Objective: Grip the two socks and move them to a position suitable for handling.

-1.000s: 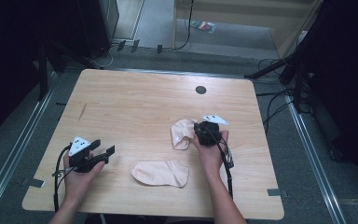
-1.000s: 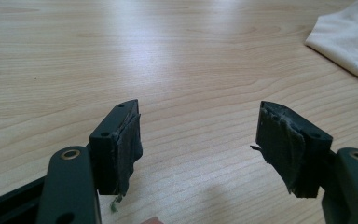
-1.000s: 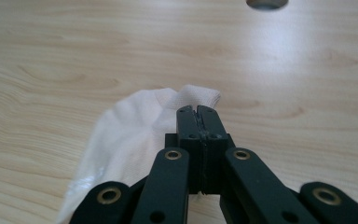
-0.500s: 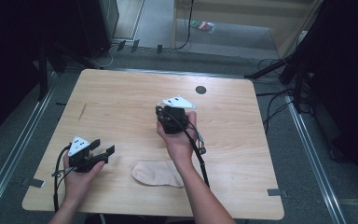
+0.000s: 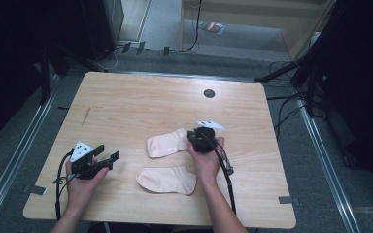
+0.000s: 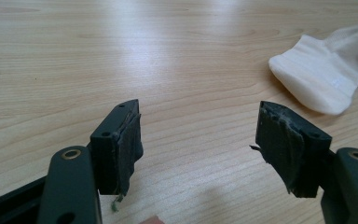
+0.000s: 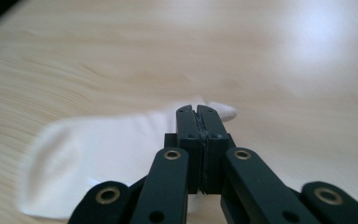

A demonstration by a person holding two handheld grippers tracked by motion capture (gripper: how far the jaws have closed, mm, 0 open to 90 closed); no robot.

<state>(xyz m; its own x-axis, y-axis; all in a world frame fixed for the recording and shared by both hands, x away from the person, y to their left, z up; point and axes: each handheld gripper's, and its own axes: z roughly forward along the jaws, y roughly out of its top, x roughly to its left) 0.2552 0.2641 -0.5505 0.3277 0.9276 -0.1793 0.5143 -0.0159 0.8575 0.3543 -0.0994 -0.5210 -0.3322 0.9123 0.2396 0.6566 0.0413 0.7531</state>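
Note:
Two pale socks lie on the wooden table (image 5: 141,102). The upper sock (image 5: 165,144) is spread flat, and my right gripper (image 5: 191,137) sits at its right end, shut on that end. In the right gripper view the pads (image 7: 198,112) are pressed together over the white sock (image 7: 102,154). The lower sock (image 5: 167,178) lies flat just in front of it, untouched. Near the front left my left gripper (image 5: 109,151) stands open and holds nothing. Its jaws (image 6: 200,126) frame bare wood, with a sock's ribbed end (image 6: 321,79) farther off to the right.
A small dark round hole (image 5: 209,93) sits in the table near its far edge. Cables trail from both grippers over the front edge. Dark floor with metal rails and cables surrounds the table.
The right gripper swung up toward the table's middle with the upper sock, then came back right and down; the sock, bunched before, now lies spread out. The left gripper stayed still.

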